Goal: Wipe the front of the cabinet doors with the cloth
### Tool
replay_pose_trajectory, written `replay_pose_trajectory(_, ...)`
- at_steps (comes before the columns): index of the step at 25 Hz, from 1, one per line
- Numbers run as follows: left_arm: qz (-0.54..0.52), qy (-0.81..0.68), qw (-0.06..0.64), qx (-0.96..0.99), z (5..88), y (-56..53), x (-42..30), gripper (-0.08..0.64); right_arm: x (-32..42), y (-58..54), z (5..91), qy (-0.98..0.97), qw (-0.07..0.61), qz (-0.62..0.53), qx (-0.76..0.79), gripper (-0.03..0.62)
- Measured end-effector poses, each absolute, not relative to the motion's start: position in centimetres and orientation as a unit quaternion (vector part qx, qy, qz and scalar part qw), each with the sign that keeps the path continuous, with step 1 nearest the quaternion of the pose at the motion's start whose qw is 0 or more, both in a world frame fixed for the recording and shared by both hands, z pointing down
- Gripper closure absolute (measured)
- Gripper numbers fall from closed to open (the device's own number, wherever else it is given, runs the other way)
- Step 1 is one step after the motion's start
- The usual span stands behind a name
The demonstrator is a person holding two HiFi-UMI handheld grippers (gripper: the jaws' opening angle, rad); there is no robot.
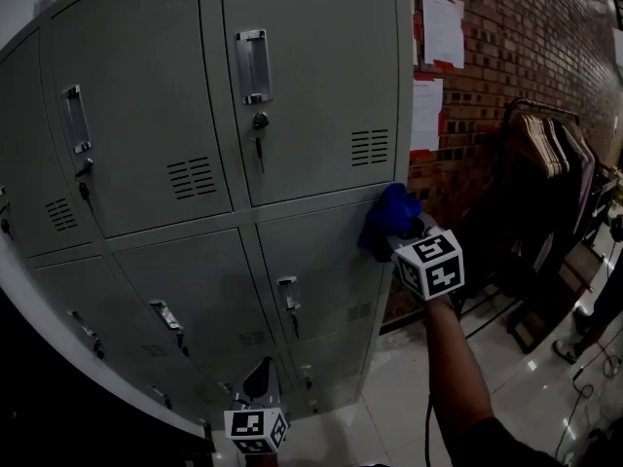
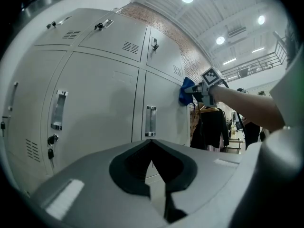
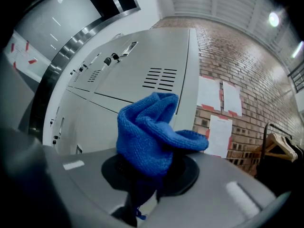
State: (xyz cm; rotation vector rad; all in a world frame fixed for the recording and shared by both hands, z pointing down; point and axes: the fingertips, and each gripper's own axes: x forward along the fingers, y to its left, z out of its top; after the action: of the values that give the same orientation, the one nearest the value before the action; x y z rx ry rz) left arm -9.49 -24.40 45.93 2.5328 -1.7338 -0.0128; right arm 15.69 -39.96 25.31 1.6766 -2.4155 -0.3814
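A grey locker cabinet [image 1: 302,86] with several doors fills the head view. My right gripper [image 1: 404,241] is shut on a bunched blue cloth [image 1: 387,220], which presses against the cabinet's right edge at the seam between an upper and a lower door. In the right gripper view the blue cloth [image 3: 152,134] bulges out of the jaws toward the vented door [image 3: 147,75]. My left gripper [image 1: 261,387] hangs low in front of the bottom doors, shut with nothing in it; the left gripper view shows the door handle [image 2: 150,121] ahead and the cloth [image 2: 186,90] far off.
A brick wall [image 1: 496,47] with papers [image 1: 443,27] pinned on it stands right of the cabinet. A clothes rack with dark garments [image 1: 550,163] stands further right on the shiny tiled floor [image 1: 399,407]. Keys hang from the door locks [image 1: 259,134].
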Motion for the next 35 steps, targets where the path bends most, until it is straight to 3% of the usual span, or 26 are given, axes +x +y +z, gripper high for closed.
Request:
replay_pose_trajectory(7, -0.004, -0.567, 0.036, 0.823, 46.0, -23.7, -9.2, 0.549, 15.7, -39.1, 25.5, -0.810, 0.089, -0.140, 0.563, 0.515)
replay_pose_trajectory(24, -0.006, -0.600, 0.038, 0.799, 46.4, -22.2, -13.1, 0.549, -6.1, -35.5, 30.9, -0.902, 0.117, -0.145, 0.389, 0.514)
replay_pose_trajectory(35, -0.009, -0.613, 0.046, 0.789, 46.8, -22.2, -14.8, 0.549, -5.6, -36.3, 31.2, -0.893, 0.124, -0.147, 0.407, 0.515)
